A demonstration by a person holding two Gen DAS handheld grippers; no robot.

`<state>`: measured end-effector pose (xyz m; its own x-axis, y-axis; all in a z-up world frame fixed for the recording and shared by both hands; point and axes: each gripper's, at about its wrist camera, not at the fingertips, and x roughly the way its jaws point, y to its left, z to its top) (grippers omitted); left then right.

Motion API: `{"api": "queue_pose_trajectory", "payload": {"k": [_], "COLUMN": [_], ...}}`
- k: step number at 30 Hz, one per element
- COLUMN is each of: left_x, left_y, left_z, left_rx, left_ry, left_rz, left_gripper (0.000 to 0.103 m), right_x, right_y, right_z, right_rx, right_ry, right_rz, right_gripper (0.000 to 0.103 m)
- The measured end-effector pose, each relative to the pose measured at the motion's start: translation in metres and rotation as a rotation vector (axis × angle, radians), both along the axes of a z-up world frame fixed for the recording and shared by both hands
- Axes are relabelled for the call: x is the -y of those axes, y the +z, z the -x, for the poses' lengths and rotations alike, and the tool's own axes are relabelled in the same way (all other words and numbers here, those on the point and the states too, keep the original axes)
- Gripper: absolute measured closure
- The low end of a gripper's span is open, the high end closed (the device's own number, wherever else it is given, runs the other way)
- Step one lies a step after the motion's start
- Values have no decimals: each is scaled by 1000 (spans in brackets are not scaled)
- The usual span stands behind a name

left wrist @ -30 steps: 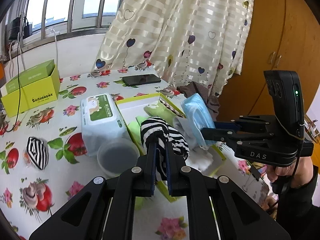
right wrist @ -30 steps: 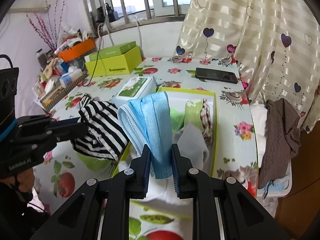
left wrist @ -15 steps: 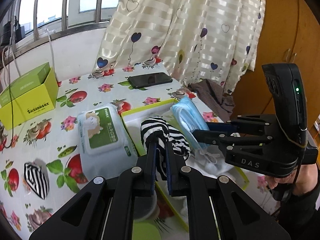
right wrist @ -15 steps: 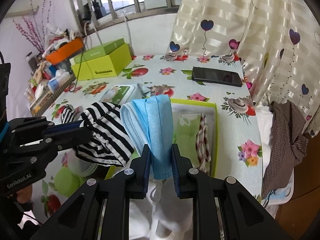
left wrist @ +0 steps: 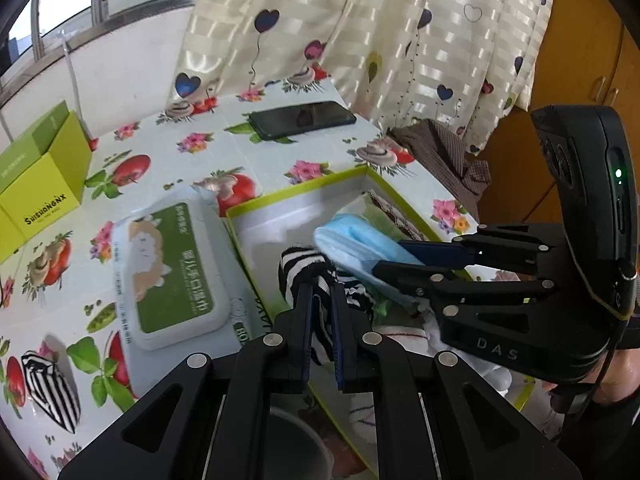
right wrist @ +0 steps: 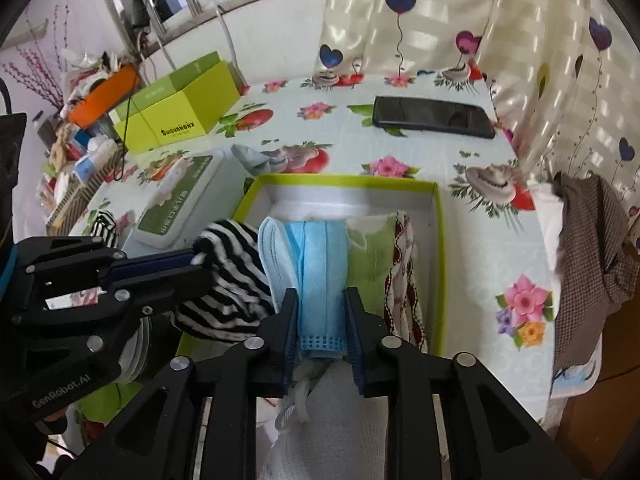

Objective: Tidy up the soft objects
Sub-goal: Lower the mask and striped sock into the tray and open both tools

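Over floral table (right wrist: 472, 216): mask (right wrist: 320, 272) between right hand-held gripper (right wrist: 322, 332) jaws.

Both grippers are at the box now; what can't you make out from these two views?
- Box floor: covered by the blue masks and green cloth.
- Whether right gripper pads press the masks: unclear.
- Grey bowl: left view, behind the left gripper.
- Striped sock: lower end hidden.

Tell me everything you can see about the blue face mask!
The blue face mask is a folded stack of light blue pleated masks with white edges. It sits between the right gripper fingers, whose jaws have just been opening, above the green-rimmed box. The striped sock is on its left, green cloth on its right.
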<state>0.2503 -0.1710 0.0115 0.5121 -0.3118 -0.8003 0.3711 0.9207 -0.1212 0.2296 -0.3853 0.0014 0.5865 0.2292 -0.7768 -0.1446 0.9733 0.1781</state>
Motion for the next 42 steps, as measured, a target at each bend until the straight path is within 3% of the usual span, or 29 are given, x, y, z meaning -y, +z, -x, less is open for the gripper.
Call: {"api": "queue_pose_trajectory", "payload": {"k": [3, 13, 17, 21, 26, 35, 42], "left_x": [1, -8, -9, -9, -8, -17, -25], "left_y": [-4, 5, 8, 8, 7, 12, 20], "left_z": [-3, 3, 4, 7, 9, 17, 31], "left_rx": [-15, 8, 22, 38, 40, 56, 77], "left_ry": [2, 28, 36, 37, 39, 55, 54], "left_rz": [4, 63, 55, 38, 29, 39, 39], "left_gripper": [94, 85, 85, 85, 85, 85, 85], "right_x": [3, 0, -5, -16, -22, -21, -42], "right_y": [2, 21, 16, 4, -8, 15, 6], "right_z": [3, 19, 17, 10, 6, 17, 5], "right_rx": [16, 100, 96, 67, 41, 104, 79], "right_ry": [-17, -19, -17, 10, 27, 22, 98], "right_rz": [-19, 7, 62, 115, 126, 81, 64], "right_gripper": [64, 61, 62, 77, 77, 77, 77]}}
